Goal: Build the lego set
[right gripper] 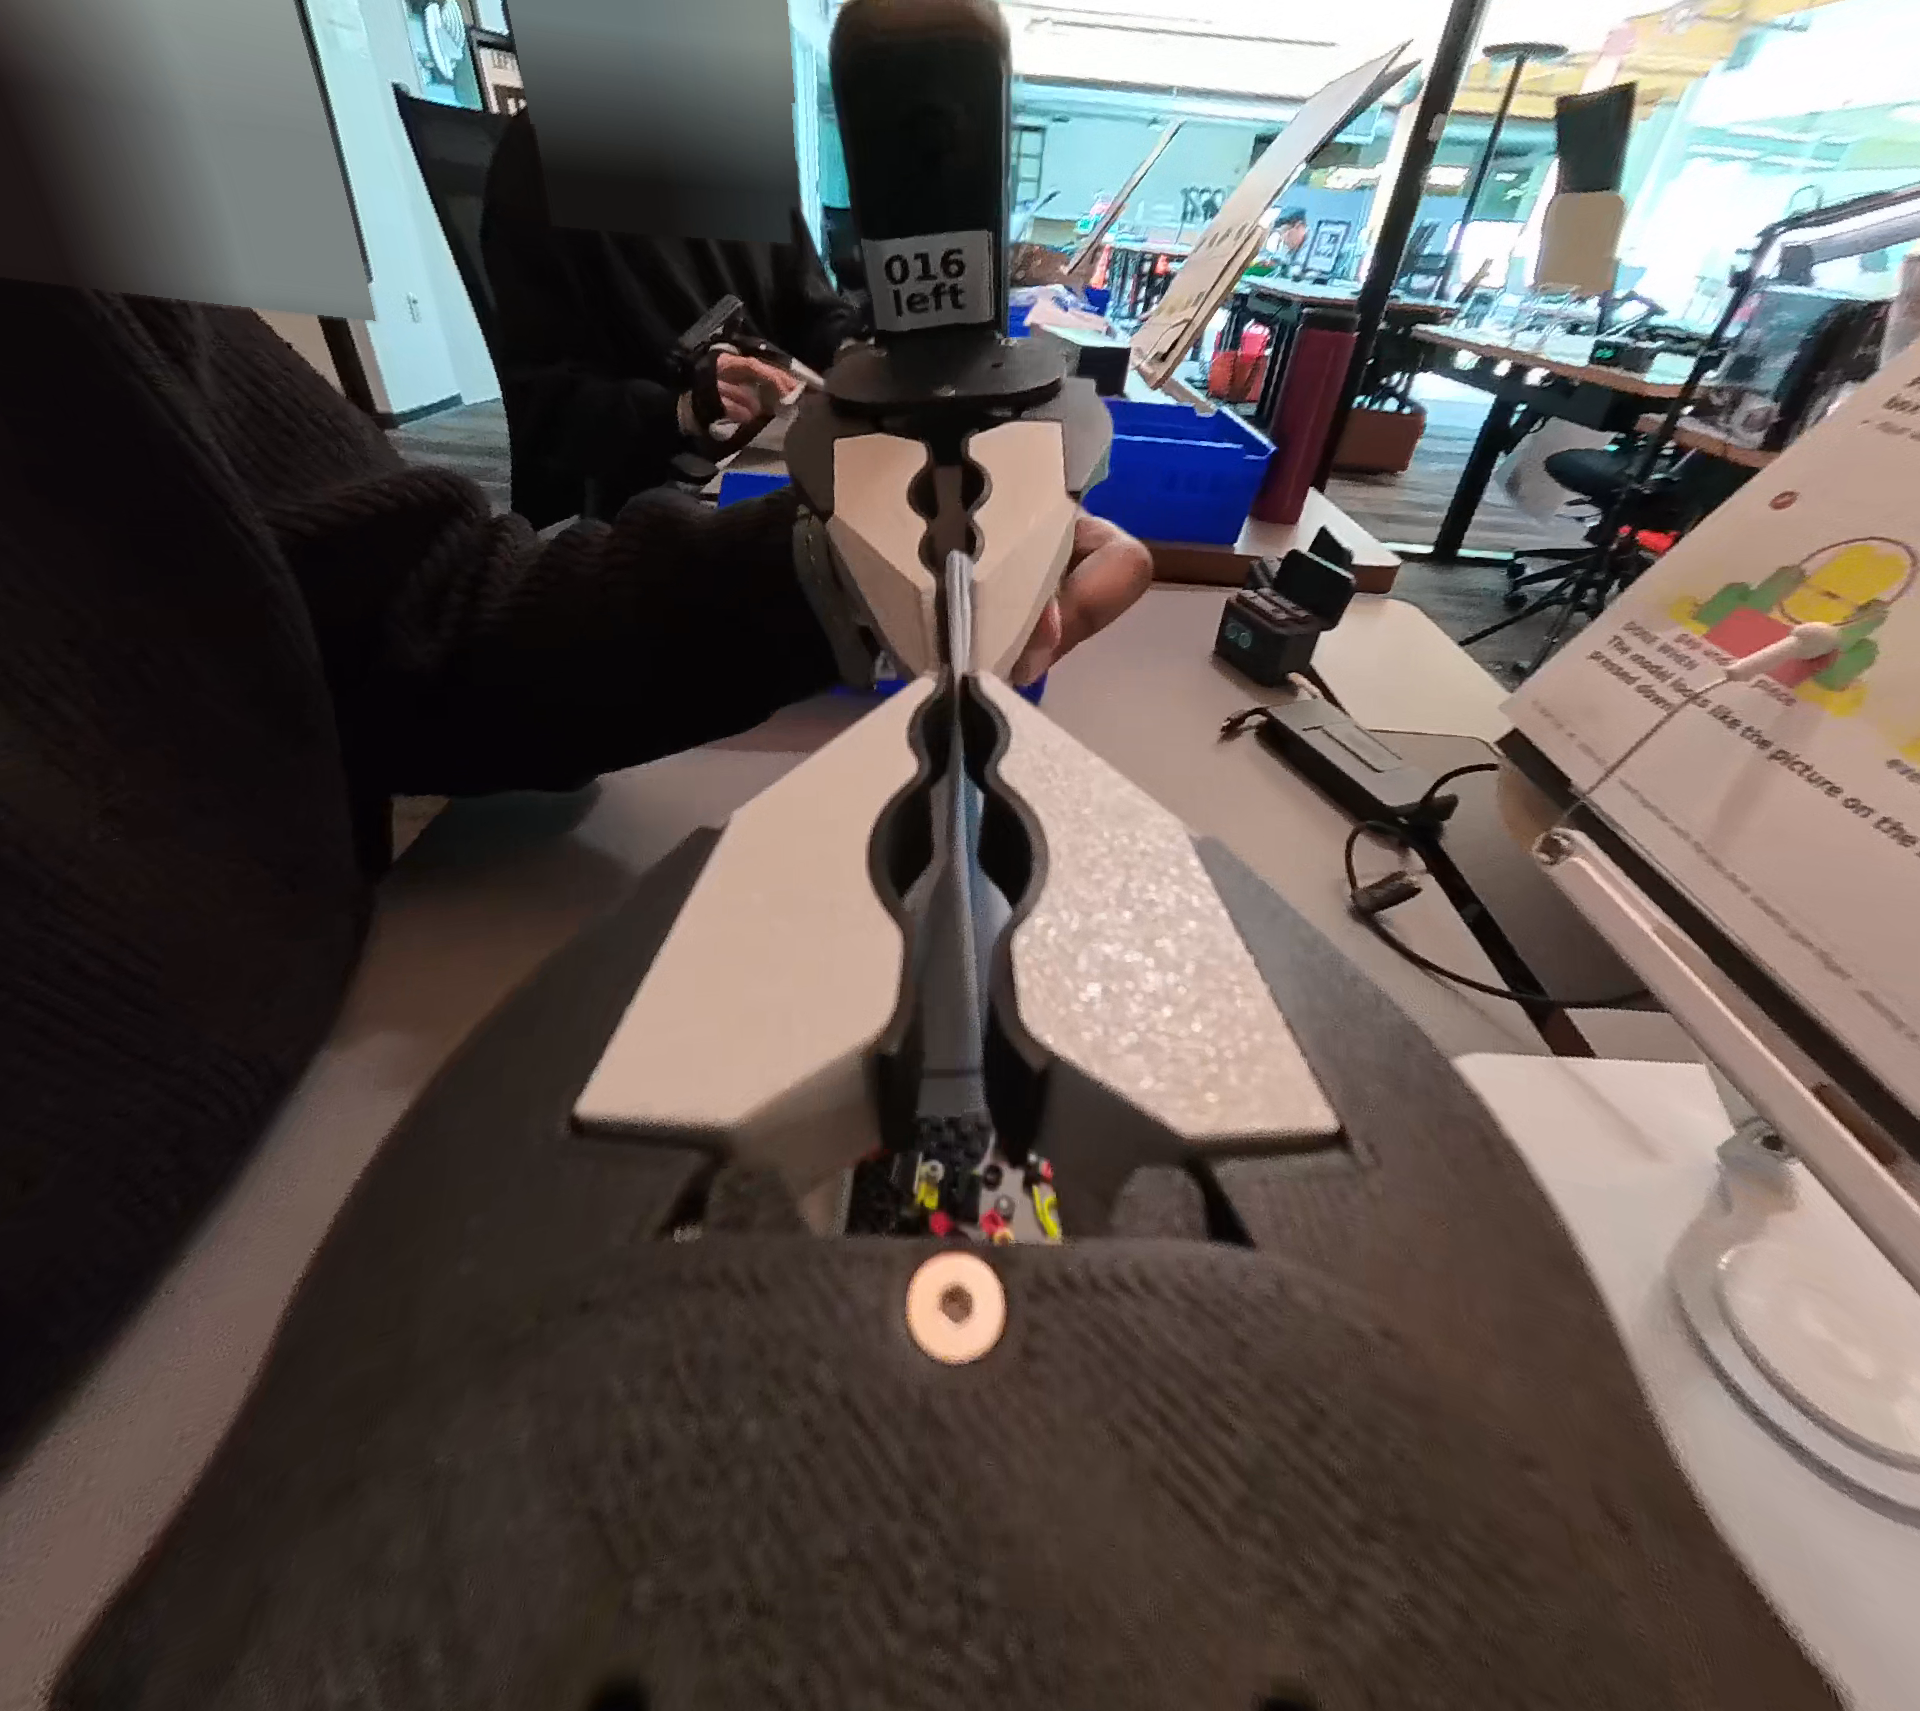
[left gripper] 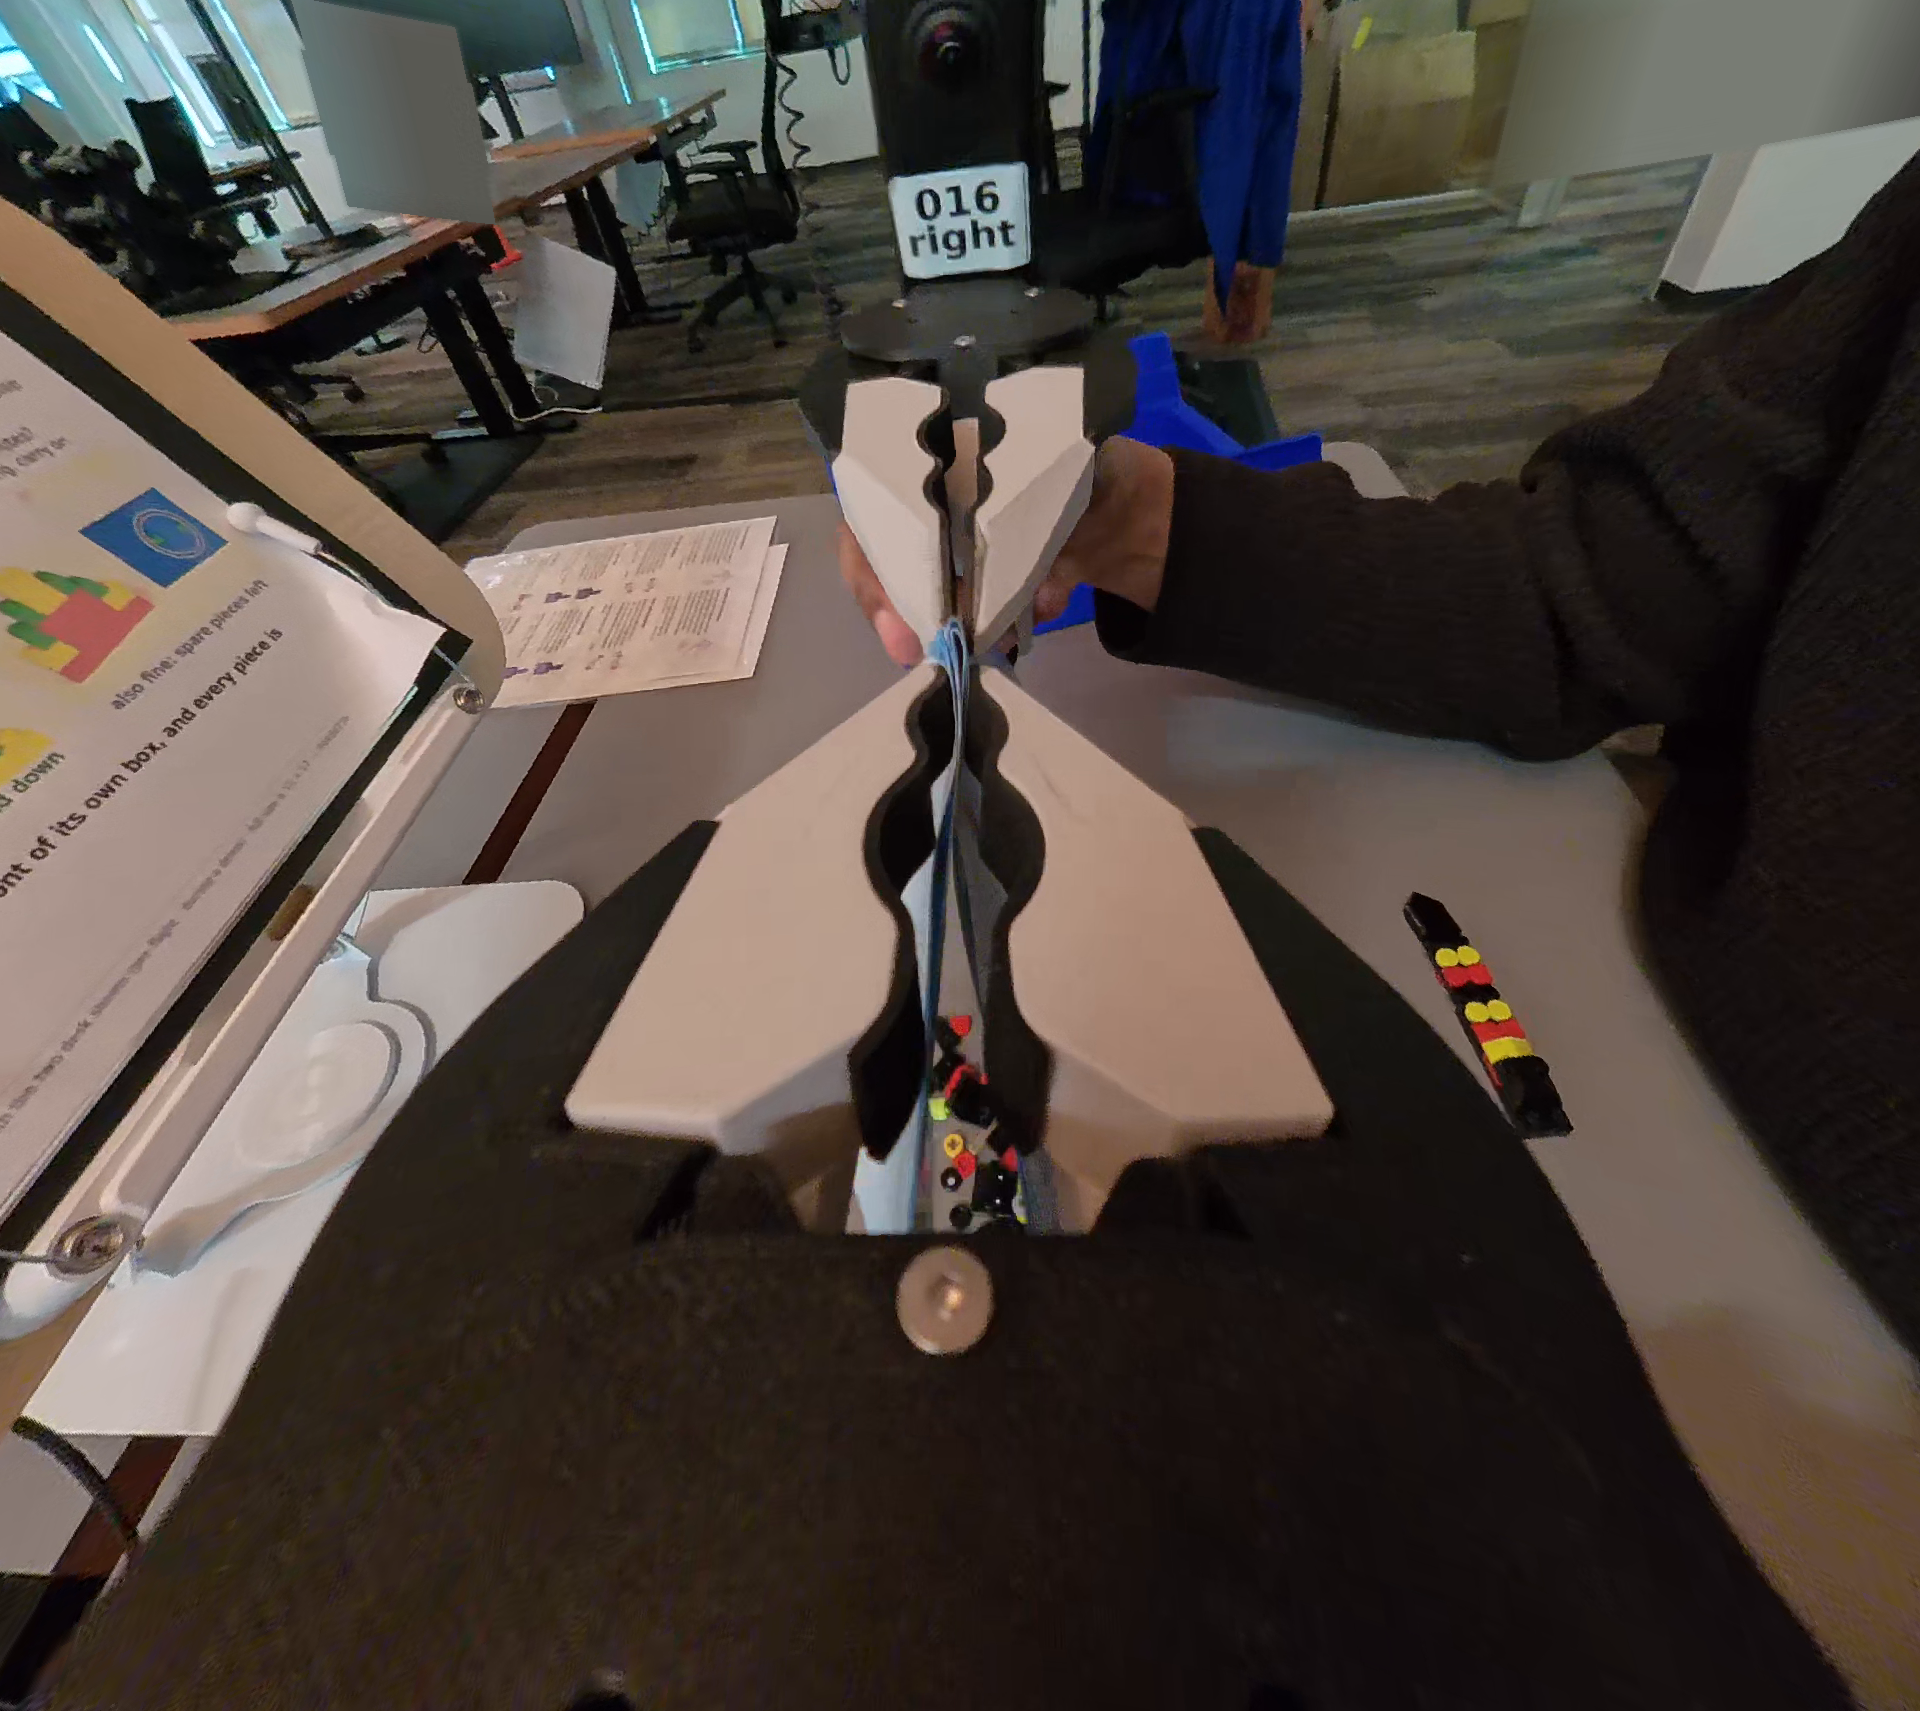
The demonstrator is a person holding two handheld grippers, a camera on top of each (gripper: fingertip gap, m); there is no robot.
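My left gripper (left gripper: 954,676) and my right gripper (left gripper: 962,614) face each other tip to tip above the grey table (left gripper: 1299,830). Both are shut on the same thin plastic bag (left gripper: 943,830), seen edge-on and running between the two pairs of fingers. Small black, red and yellow lego pieces (left gripper: 961,1111) hang in the bag below my left fingers. In the right wrist view the bag (right gripper: 961,934) runs through my right gripper (right gripper: 956,682) into the left gripper (right gripper: 951,648), with the pieces (right gripper: 956,1183) at the bottom. A black lego strip (left gripper: 1486,1017) with red and yellow pieces lies on the table to the right.
An instruction board (left gripper: 156,726) on a white stand (left gripper: 312,1090) is at the left edge. Paper sheets (left gripper: 634,612) lie farther back. A blue bin (right gripper: 1174,456), a black case (right gripper: 1283,612) and cables (right gripper: 1392,830) are on the table. A black sleeve (left gripper: 1558,601) reaches in. My two grippers' fingertips are within a few centimetres of each other.
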